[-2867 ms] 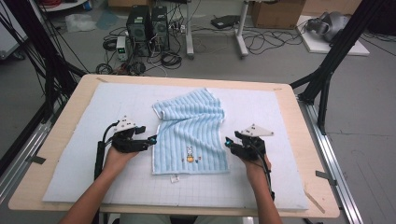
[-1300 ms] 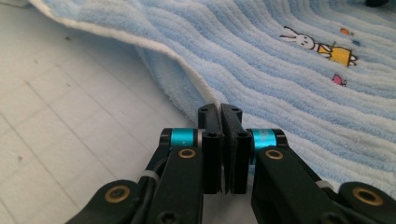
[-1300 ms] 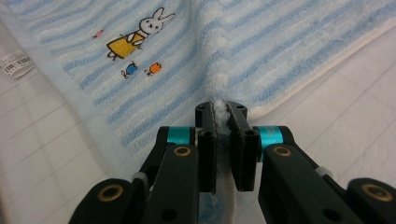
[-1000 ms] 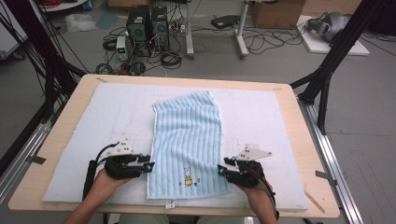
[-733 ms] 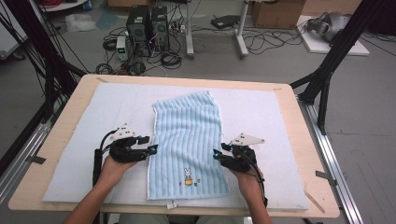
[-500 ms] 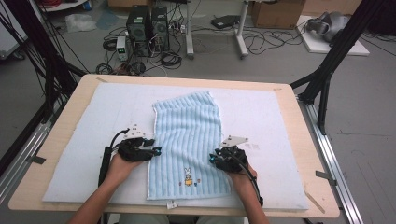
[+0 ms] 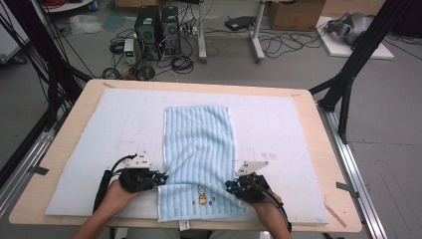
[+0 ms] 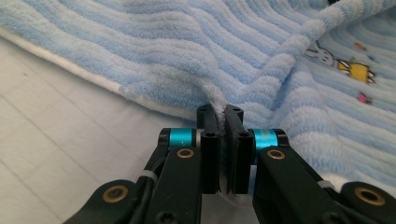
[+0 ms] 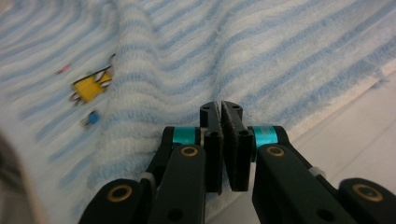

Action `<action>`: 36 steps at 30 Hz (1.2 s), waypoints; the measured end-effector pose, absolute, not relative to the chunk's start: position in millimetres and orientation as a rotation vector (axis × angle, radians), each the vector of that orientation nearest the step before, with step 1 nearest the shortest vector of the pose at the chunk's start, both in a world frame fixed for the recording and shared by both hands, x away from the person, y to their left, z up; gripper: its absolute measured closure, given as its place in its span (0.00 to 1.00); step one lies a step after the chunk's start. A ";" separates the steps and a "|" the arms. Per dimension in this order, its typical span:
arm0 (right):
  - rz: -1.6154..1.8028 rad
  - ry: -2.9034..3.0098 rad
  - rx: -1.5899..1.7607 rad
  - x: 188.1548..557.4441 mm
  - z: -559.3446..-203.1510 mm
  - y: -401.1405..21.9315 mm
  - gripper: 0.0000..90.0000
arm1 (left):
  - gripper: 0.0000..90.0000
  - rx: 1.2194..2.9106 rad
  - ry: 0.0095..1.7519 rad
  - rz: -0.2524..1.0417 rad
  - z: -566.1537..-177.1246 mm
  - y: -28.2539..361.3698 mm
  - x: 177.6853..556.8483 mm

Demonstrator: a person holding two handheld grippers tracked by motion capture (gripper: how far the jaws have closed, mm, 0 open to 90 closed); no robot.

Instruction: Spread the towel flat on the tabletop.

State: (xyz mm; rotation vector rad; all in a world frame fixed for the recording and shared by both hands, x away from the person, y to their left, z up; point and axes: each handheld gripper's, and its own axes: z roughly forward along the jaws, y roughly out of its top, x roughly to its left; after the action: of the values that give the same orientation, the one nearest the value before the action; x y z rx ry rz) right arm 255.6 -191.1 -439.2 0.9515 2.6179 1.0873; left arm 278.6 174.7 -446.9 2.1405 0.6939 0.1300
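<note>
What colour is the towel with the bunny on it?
The towel is light blue with paler stripes, clearest in the high view.

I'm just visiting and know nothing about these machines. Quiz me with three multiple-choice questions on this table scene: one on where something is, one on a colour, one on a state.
1. Where on the towel is the little rabbit picture?
A. near the edge closest to the person
B. at the far edge
C. in the middle

2. What colour is the towel?
A. plain red
B. light blue with stripes
C. dark green

3. How do the jaws of the left gripper and right gripper stand?
A. both wide open above the towel
B. one open, one shut
C. both pinched on towel fabric

Answers:
1. A, the high view shows the rabbit between the two grippers, by the near edge.
2. B, pale blue ribbed stripes show in every view.
3. C, each gripper view shows the jaws closed with cloth between them.
</note>
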 end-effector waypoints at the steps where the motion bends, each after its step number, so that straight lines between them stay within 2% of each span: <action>1: 1.102 2.622 0.947 250.8 -439.8 -192.0 0.97 | 0.95 2.141 0.693 0.120 -446.5 175.5 276.1; 6: 1.120 2.658 0.928 234.8 -437.0 -192.9 0.93 | 0.92 2.098 0.681 0.074 -442.9 179.7 272.5; 7: 1.129 2.642 0.920 235.5 -435.5 -193.5 0.89 | 0.84 2.071 0.718 0.097 -441.9 180.1 275.0; 8: 1.152 2.625 0.934 237.9 -433.5 -194.6 0.86 | 0.70 2.046 0.760 0.131 -440.7 180.6 278.3; 9: 1.183 2.593 0.948 241.6 -431.3 -196.0 0.82 | 0.63 2.025 0.783 0.167 -439.3 181.8 281.9; 13: 1.236 2.429 1.021 267.6 -422.5 -200.0 0.72 | 0.51 1.904 0.872 0.243 -433.1 183.7 298.8; 17: 1.126 2.348 1.153 301.7 -431.0 -195.5 0.68 | 0.51 1.851 0.888 0.287 -430.0 182.4 307.6; 20: 1.040 2.413 1.129 312.0 -442.3 -186.5 0.75 | 0.50 1.857 0.899 0.296 -432.1 183.7 310.9; 23: 1.023 2.444 1.050 307.0 -442.2 -182.6 0.94 | 0.50 1.855 0.903 0.298 -433.5 186.6 308.3; 30: 1.049 2.534 1.007 284.1 -439.9 -193.7 0.97 | 0.49 1.842 0.905 0.314 -431.0 190.8 305.8; 32: 1.085 2.530 1.021 278.0 -441.3 -200.5 0.93 | 0.47 1.836 0.901 0.306 -430.0 190.6 307.1; 36: 1.191 2.482 1.068 287.5 -437.6 -208.9 0.67 | 0.44 1.818 0.906 0.289 -427.0 188.8 317.3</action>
State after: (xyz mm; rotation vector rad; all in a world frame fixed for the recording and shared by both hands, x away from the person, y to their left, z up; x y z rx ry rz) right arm 287.5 -208.9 -437.6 1.0684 2.4820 1.1915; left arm 317.3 188.8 -427.0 1.8179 0.9062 0.2887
